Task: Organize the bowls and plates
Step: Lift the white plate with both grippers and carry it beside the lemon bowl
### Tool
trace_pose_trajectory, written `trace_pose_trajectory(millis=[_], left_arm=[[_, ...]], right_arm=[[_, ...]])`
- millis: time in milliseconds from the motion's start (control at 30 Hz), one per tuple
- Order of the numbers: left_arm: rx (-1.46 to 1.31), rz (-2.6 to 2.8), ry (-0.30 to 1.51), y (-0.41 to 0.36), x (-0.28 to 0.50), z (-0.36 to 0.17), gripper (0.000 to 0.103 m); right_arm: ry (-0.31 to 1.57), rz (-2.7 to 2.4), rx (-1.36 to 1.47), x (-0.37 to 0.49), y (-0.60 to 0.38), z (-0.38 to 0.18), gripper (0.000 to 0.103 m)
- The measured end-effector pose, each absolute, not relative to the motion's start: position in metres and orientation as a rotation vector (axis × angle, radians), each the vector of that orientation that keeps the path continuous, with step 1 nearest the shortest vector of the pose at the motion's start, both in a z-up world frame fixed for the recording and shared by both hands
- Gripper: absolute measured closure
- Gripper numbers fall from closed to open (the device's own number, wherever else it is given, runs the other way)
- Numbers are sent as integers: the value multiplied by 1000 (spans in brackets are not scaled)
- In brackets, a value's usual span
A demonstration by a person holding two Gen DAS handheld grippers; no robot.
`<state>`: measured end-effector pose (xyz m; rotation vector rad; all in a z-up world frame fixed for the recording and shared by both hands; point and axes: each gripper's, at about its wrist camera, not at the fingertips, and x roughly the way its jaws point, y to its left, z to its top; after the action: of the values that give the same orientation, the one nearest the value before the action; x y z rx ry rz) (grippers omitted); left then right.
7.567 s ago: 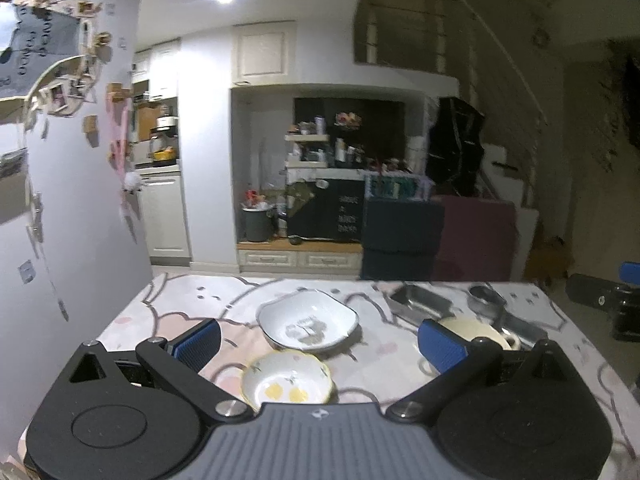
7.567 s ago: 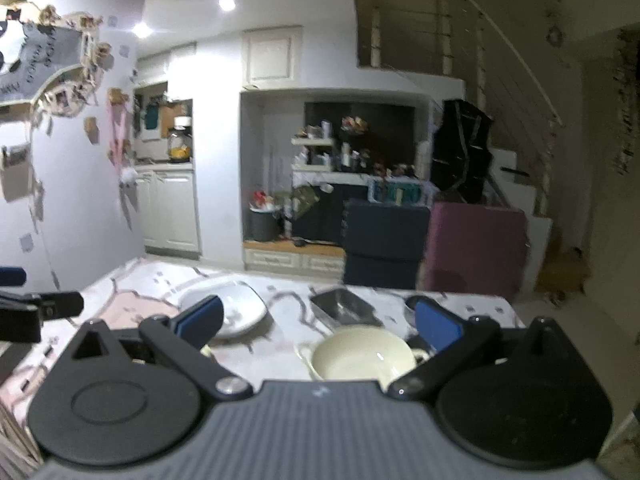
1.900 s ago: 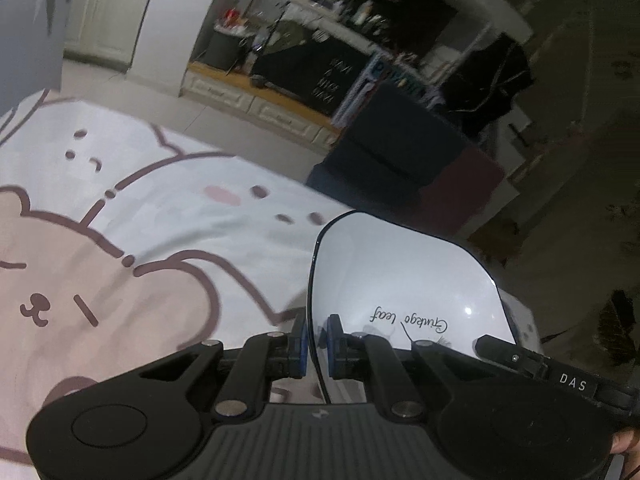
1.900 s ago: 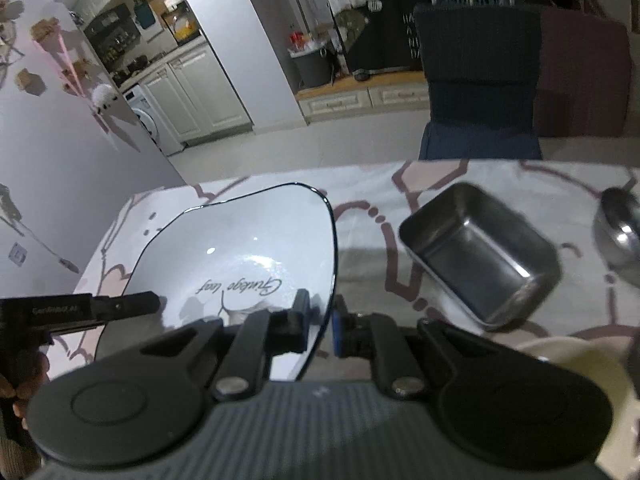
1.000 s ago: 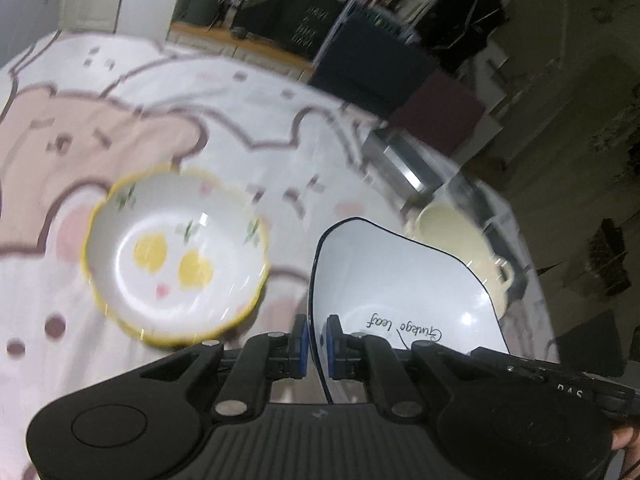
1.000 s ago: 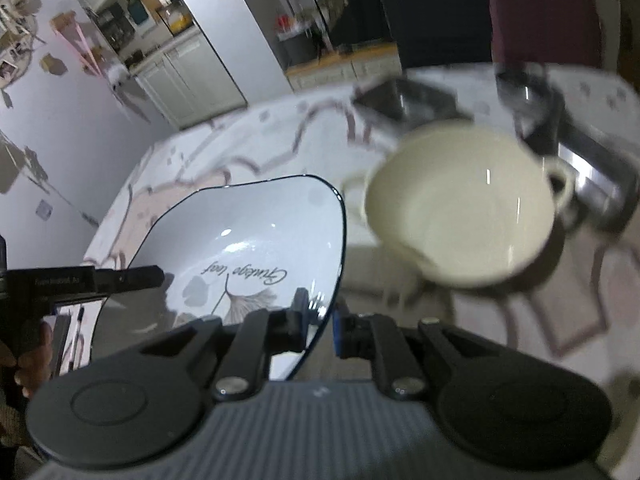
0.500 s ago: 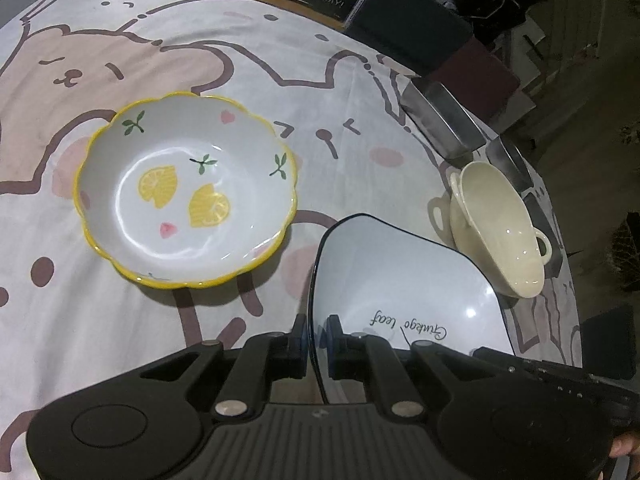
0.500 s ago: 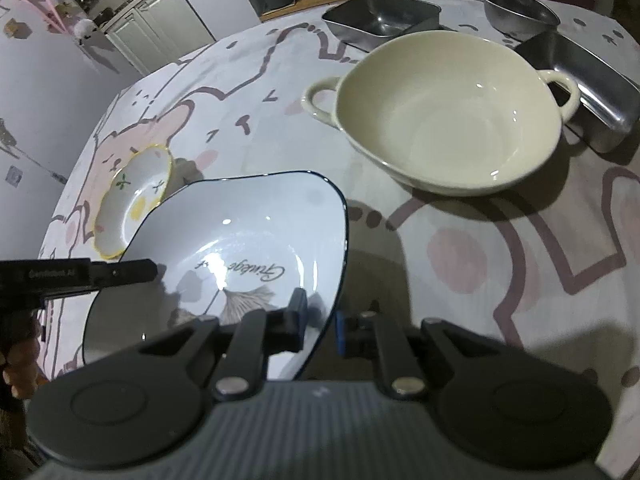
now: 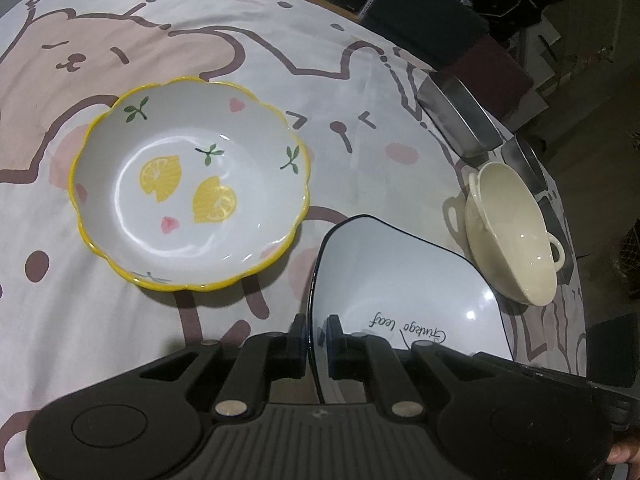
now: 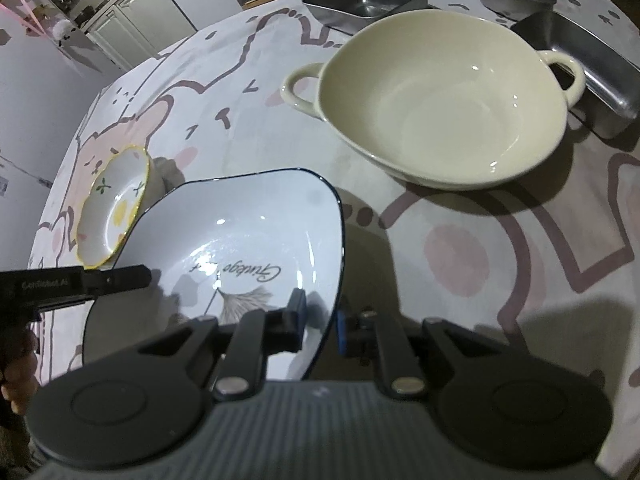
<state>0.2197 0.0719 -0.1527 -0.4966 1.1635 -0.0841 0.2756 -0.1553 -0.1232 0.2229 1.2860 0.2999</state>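
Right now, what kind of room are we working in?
Most likely a home dining area beside a kitchen: a table under a cartoon bear tablecloth set with a lemon-print bowl and a cream bowl, with white kitchen cabinets behind.

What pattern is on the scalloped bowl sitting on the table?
The scalloped bowl is white with a yellow rim, lemon slices, green sprigs and pink hearts; clearest in the left wrist view.
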Motion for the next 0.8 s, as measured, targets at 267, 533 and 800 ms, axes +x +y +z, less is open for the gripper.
trace_pose_trajectory(millis=[267, 533, 800], left_arm=[[-487, -78, 1181, 70, 223, -157, 94], [-469, -86, 1195, 68, 221, -160, 93], [-432, -101, 1218, 64, 220, -166, 89]], right_arm=[[1320, 285, 238, 281, -154, -131, 83], [1333, 290, 223, 280, -151, -136, 82], [1354, 287, 216, 278, -144, -141, 81]])
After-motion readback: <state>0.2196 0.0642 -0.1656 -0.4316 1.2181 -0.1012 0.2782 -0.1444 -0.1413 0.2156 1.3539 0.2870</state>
